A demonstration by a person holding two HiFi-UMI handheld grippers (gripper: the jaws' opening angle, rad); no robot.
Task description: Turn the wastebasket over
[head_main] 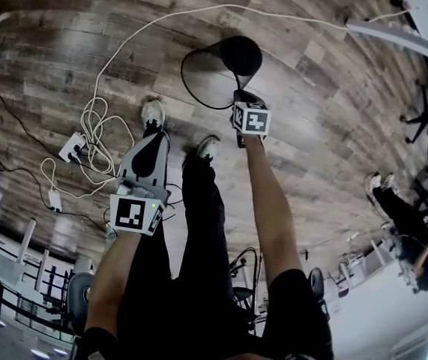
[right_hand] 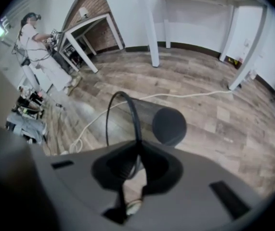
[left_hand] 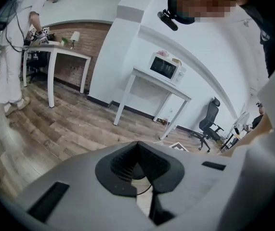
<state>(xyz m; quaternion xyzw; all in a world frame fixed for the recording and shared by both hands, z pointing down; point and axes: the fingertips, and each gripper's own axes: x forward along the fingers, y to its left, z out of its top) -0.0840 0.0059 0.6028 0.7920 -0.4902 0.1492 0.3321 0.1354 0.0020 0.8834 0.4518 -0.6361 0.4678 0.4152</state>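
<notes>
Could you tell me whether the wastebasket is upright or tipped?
Tipped sideways: the wastebasket shows both its open rim and round base, the rim pinched in the right tool.

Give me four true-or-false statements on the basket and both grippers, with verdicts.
1. The right gripper grips the basket by its rim. True.
2. The left gripper holds the basket too. False: its jaws are shut on nothing, away from the basket.
3. The basket stands upright. False: it is tipped sideways, with its closed bottom facing to the side.
4. A white cable lies on the floor. True.
</notes>
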